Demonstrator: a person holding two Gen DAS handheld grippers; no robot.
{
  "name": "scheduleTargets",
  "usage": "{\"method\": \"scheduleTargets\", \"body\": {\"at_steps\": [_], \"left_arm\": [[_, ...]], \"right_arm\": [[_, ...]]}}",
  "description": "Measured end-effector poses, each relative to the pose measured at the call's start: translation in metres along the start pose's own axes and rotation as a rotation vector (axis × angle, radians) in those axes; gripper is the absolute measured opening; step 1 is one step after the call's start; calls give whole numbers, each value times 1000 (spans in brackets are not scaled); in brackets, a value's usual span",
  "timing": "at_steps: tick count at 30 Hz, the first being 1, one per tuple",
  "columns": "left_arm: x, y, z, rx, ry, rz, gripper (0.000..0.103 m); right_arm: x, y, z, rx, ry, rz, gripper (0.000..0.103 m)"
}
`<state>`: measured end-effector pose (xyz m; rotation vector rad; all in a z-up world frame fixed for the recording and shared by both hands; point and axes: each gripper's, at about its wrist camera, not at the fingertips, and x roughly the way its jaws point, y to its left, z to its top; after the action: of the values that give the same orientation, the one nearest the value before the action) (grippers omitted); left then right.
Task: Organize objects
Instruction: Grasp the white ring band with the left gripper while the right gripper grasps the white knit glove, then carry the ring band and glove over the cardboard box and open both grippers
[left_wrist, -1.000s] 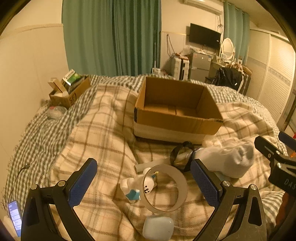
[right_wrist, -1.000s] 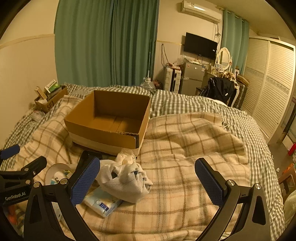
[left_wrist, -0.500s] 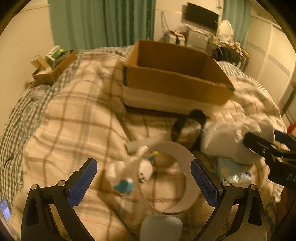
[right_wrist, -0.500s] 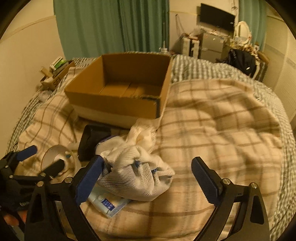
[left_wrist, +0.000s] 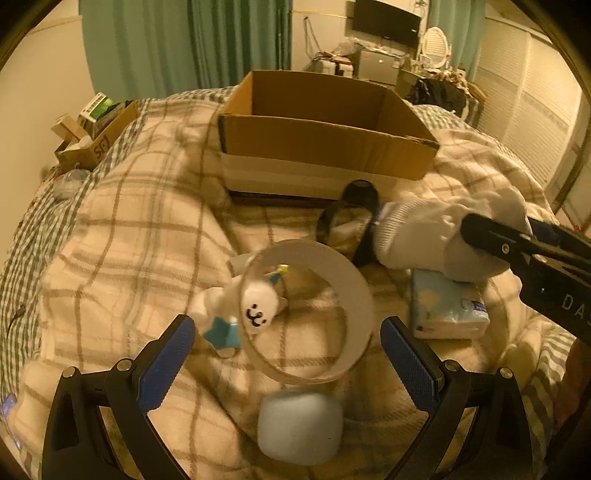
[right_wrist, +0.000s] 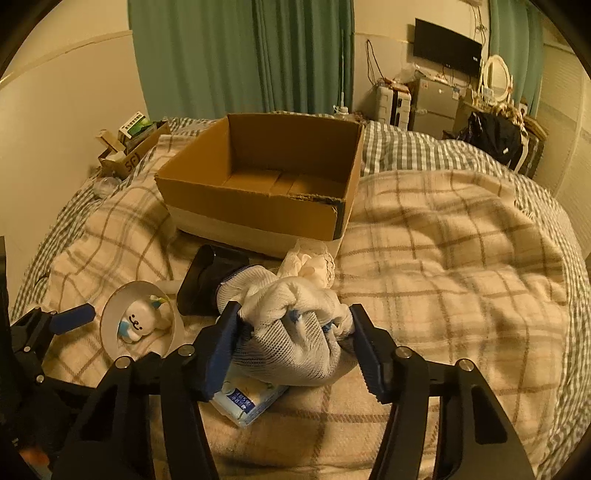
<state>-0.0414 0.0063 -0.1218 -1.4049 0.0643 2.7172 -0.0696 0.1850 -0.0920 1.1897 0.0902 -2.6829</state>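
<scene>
An open, empty cardboard box (left_wrist: 325, 147) (right_wrist: 258, 206) sits on the plaid blanket. In front of it lie a white ring (left_wrist: 354, 280), a small white bear figure (left_wrist: 255, 310) (right_wrist: 135, 325), a white earbud case (left_wrist: 299, 428), a black strap (left_wrist: 354, 195) and a tissue pack (left_wrist: 447, 310) (right_wrist: 247, 398). My left gripper (left_wrist: 284, 354) is open around the ring and bear, low over them. My right gripper (right_wrist: 295, 339) is closed on the bundled white gloves (right_wrist: 291, 332) (left_wrist: 424, 236), both pads pressing their sides.
A small carton (left_wrist: 92, 140) of clutter stands at the bed's far left by the wall. Green curtains, a TV and a dresser are behind the bed. The blanket to the right (right_wrist: 461, 258) is bare. A crumpled white tissue (right_wrist: 310, 262) lies behind the gloves.
Both grippers moved forward and down. The right gripper's jaws closed from wide open onto the white gloves. The left gripper came closer to the ring and bear, still open.
</scene>
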Motion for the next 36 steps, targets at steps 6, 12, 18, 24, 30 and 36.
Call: {"method": "scheduleTargets", "body": {"at_steps": [6, 12, 18, 24, 30, 36], "left_arm": [[2, -1, -4, -2, 9, -12, 58], [2, 14, -7, -66, 19, 3, 8], [-18, 19, -4, -86, -32, 8, 2], [-39, 25, 17, -77, -73, 37, 2], [-58, 34, 65, -69, -141, 22, 2], [-64, 39, 141, -60, -210, 17, 3]], "right_arm": [[-9, 4, -3, -10, -16, 4, 55], [-19, 5, -6, -11, -30, 6, 54], [-30, 11, -7, -29, -47, 5, 53], [-53, 11, 9, -28, -108, 22, 53], [-73, 8, 44, -34, -182, 18, 52], [-83, 1, 101, -29, -270, 7, 52]]}}
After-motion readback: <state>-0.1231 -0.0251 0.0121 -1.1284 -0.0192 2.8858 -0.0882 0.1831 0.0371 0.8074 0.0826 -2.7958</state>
